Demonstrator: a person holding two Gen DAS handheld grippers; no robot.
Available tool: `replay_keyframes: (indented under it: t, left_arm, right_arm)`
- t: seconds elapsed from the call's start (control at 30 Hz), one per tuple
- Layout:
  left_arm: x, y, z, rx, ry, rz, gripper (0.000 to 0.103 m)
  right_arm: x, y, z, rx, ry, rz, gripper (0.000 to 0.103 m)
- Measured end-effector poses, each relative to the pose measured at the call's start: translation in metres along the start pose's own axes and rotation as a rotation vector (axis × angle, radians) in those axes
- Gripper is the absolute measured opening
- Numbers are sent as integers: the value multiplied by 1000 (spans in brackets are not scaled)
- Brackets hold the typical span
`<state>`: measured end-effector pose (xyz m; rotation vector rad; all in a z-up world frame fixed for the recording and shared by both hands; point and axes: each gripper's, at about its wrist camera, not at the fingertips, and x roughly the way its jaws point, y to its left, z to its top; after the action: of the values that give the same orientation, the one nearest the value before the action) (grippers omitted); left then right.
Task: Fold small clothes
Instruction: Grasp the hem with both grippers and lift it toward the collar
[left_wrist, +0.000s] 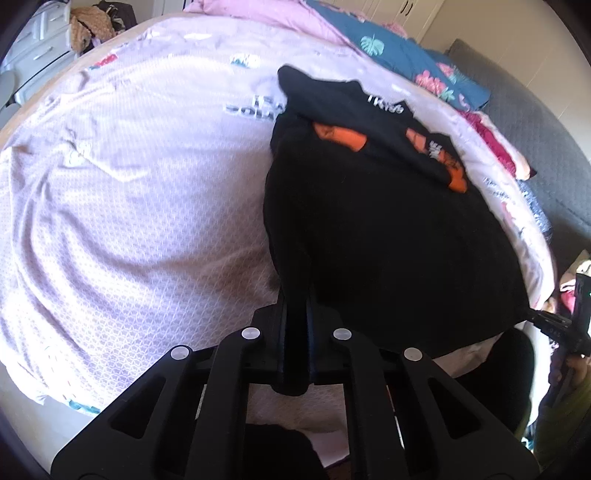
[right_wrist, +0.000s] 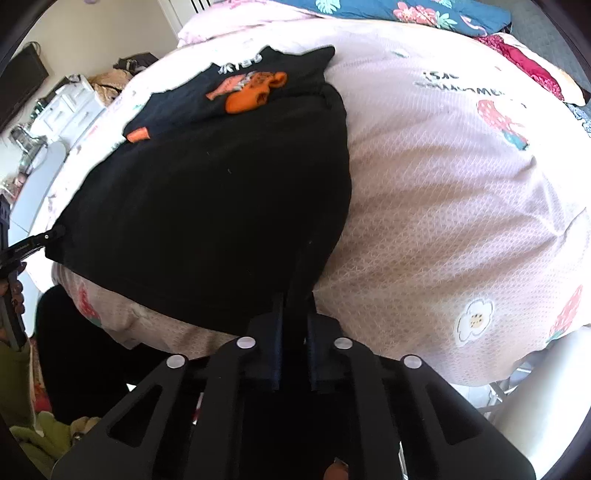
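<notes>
Black shirt (left_wrist: 388, 229) on bed (left_wrist: 129, 203): left gripper (left_wrist: 295, 295) and right gripper (right_wrist: 299, 291) fingers pinch its near corners; thin grips may slip when lifted.

1. The black T-shirt (left_wrist: 388, 229) lies spread across my bed, its near hem at the bed's edge.
2. Its far part is doubled over toward me, showing white lettering and an orange print (right_wrist: 255, 92).
3. An orange patch (left_wrist: 341, 138) peeks out at the fold line.
4. Both near hem corners are pinched: one in my left claw (left_wrist: 295, 291), the other in my right claw (right_wrist: 297, 291).
</notes>
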<state>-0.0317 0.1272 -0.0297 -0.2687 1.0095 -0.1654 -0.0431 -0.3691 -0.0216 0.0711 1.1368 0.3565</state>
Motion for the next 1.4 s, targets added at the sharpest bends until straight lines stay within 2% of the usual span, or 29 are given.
replay_keyframes:
  t: [0.1, 0.33, 0.5, 0.77, 1.03, 1.4]
  left_arm:
    - [-10, -6, 6, 9, -30, -15, 2]
    - [-28, -16, 26, 6, -96, -64, 2]
    - [-37, -16, 41, -4, -133, -83, 2]
    - [-48, -12, 72, -58, -205, -120, 2]
    - [-51, -11, 92, -102, -253, -144, 2]
    - [-45, -18, 128, -108, -298, -110, 2]
  right_arm:
    - [-16, 3, 8, 0, -62, 46, 9]
    - [-46, 5, 37, -7, -200, 77, 9]
    - [-67, -1, 59, -4, -295, 82, 9]
    - [-85, -15, 86, 35, -398, 73, 8]
    - [-91, -21, 107, 74, -454, 74, 8]
    - [-84, -20, 151, 80, -503, 37, 8]
